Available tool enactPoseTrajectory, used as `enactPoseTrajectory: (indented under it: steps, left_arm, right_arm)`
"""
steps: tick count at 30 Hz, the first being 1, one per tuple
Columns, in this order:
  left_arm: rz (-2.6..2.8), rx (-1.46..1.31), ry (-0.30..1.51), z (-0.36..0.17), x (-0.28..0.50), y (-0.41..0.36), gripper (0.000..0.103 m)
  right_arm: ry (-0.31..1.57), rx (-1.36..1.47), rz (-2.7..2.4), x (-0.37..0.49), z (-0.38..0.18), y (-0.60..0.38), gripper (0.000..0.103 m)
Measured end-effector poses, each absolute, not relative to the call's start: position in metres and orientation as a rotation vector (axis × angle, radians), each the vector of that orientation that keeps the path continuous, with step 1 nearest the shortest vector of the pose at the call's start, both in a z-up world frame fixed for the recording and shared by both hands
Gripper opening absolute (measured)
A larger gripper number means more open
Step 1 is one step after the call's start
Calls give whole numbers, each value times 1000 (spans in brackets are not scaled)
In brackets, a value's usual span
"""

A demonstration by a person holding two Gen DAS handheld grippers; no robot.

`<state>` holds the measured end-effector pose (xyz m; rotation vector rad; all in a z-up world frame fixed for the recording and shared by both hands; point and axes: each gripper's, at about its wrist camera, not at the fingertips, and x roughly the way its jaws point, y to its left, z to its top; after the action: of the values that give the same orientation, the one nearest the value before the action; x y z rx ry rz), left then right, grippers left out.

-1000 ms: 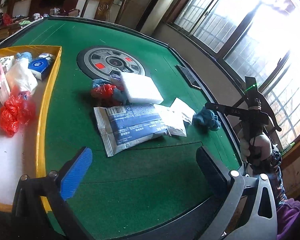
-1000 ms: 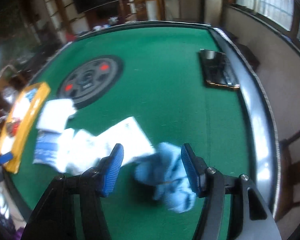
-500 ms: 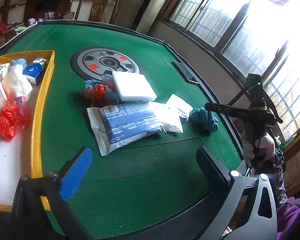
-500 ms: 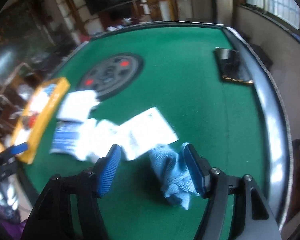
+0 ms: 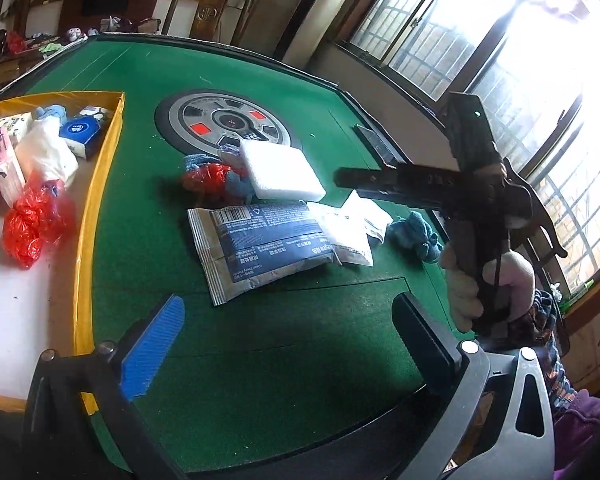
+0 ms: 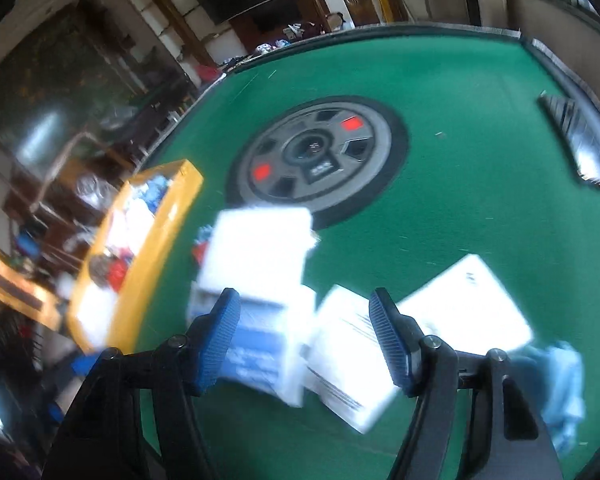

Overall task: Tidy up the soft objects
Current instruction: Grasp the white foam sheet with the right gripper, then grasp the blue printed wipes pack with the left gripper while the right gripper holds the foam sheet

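Soft items lie on the green table (image 5: pixel 260 360). In the left wrist view I see a blue-grey wipes pack (image 5: pixel 260 244), a white foam block (image 5: pixel 282 170), a red plastic bag (image 5: pixel 206 178), two small white packets (image 5: pixel 350 236) and a crumpled blue cloth (image 5: pixel 416 234). My left gripper (image 5: pixel 288 344) hovers open and empty near the front edge. My right gripper (image 6: pixel 304 336) is open with nothing between its fingers, above the wipes pack (image 6: pixel 256 344) and a white packet (image 6: pixel 348 356). The blue cloth (image 6: pixel 560 384) lies to its right.
A yellow-rimmed tray (image 5: pixel 100 184) at the left holds red bags, tissue packs and other soft things. A round grey and black panel (image 5: pixel 224 124) sits mid-table. A gloved hand (image 5: pixel 464 288) holds the right tool at the table's right edge. A dark slot (image 6: pixel 580 148) is set in the right rim.
My right gripper has swung left, away from the blue cloth that sat between its fingers, and now hangs over the white packets. The cloth stays on the table. The left gripper has barely moved.
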<state>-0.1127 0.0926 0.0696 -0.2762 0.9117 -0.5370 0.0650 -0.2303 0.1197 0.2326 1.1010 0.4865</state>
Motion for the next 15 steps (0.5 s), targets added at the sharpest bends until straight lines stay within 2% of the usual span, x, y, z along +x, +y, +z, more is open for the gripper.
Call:
enactPoseTrajectory:
  steps: [7, 9, 11, 13, 15]
  left_arm:
    - [-511, -303, 893, 73, -117, 112, 103]
    - [-500, -308, 886, 74, -117, 119, 103]
    - [-492, -313, 880, 74, -117, 124, 103]
    - [-482, -319, 884, 71, -114, 127, 103]
    - [-479, -335, 895, 68, -109, 129, 103]
  right_arm:
    - [1184, 347, 473, 98, 86, -197, 61]
    - [1135, 330, 468, 92, 95, -195, 51]
    - [1096, 321, 500, 81, 106, -196, 25]
    - [1057, 332, 541, 71, 116, -200, 19]
    - [1041, 327, 599, 59, 122, -201, 16]
